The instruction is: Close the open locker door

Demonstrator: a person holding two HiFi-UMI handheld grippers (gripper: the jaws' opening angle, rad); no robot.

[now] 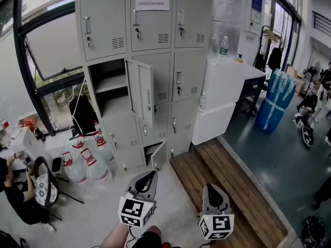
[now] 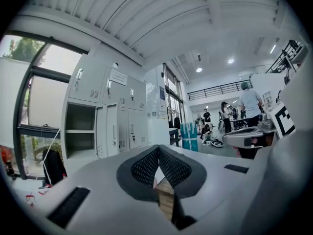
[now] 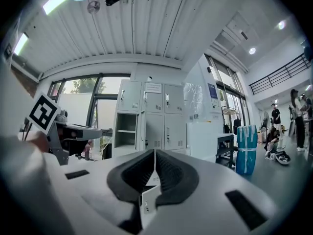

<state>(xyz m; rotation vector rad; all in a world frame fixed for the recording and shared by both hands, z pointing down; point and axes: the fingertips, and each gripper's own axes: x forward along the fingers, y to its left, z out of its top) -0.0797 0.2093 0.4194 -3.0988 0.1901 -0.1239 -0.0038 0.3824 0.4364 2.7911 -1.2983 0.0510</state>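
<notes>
A grey bank of lockers (image 1: pixel 155 45) stands ahead against the window wall. One middle-row door (image 1: pixel 140 91) on the left column hangs open, swung out to the right, baring an empty compartment with a shelf (image 1: pixel 109 84). A small bottom door (image 1: pixel 159 156) is ajar too. Both grippers hang low and well short of the lockers: the left gripper (image 1: pixel 150 177) and the right gripper (image 1: pixel 213 189), each with jaws pressed together and nothing between them. The left gripper view shows the open compartment (image 2: pixel 80 131) at left; the right gripper view shows the lockers (image 3: pixel 151 124) straight ahead.
Water jugs (image 1: pixel 88 161) with red caps stand on the floor left of the lockers. A white cabinet (image 1: pixel 222 102) with a bottle on top stands to the right, then a blue wrapped barrel (image 1: pixel 276 107). A person (image 1: pixel 18 190) sits at lower left. Wooden planking (image 1: pixel 222 185) runs along the right.
</notes>
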